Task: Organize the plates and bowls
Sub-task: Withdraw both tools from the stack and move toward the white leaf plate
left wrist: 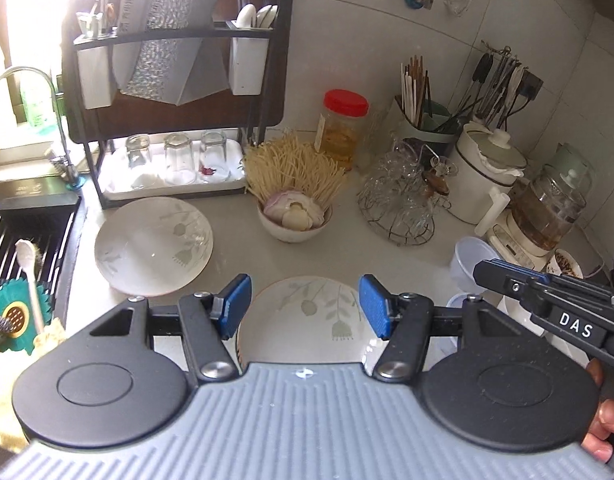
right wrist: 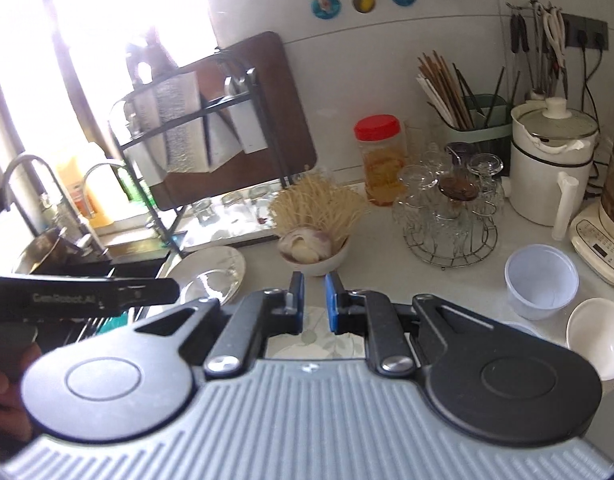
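Two white glazed ceramic plates with grey floral print: one (left wrist: 307,320) directly beneath left hand-held gripper (left wrist: 305,306), another (left wrist: 153,246) farther left beside sink, both flat on pale grey surface (left wrist: 235,248). Probably rigid, slippery, breakable; best pinched at rim. Left jaws wide apart, empty. Right hand-held gripper (right wrist: 315,302) nearly closed, narrow gap, clamping nothing. One small white bowl (right wrist: 597,338) near right, one translucent plastic tub (right wrist: 541,282) beside it.

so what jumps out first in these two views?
The left gripper with blue-padded fingers spread wide over a floral plate at the counter's front edge, a second floral plate lying beside the sink. Behind them, a small bowl of onion and garlic under a dry noodle bundle, and a red-lidded jar by the wall.
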A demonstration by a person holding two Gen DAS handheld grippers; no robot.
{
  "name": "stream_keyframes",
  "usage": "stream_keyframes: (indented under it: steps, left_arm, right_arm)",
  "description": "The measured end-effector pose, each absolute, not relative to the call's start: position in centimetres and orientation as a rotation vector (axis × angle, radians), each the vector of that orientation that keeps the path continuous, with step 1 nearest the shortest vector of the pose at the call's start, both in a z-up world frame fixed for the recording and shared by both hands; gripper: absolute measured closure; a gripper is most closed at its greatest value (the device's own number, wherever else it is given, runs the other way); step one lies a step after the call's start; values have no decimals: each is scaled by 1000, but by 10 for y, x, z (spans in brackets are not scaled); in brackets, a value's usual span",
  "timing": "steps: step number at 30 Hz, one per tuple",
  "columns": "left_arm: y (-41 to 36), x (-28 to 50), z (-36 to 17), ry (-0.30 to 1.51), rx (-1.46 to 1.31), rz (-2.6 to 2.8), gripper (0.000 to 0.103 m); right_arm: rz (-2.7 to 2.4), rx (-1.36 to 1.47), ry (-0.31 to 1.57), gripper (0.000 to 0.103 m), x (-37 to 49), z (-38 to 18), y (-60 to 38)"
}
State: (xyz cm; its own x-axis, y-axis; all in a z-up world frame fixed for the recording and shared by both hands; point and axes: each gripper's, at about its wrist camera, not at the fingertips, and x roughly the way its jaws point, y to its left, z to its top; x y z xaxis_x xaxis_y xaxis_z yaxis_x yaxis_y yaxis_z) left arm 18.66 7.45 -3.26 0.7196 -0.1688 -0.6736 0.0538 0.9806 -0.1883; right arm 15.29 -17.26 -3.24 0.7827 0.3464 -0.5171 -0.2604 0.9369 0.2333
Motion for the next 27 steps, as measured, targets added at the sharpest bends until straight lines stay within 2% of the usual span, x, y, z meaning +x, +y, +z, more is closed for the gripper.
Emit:
stream_keyframes:
  steps: [27]
  left_arm:
    - [4, 17, -51, 777, -298, 123, 38]
  right_arm:
    - [591, 62, 620, 88, 51, -46, -215]
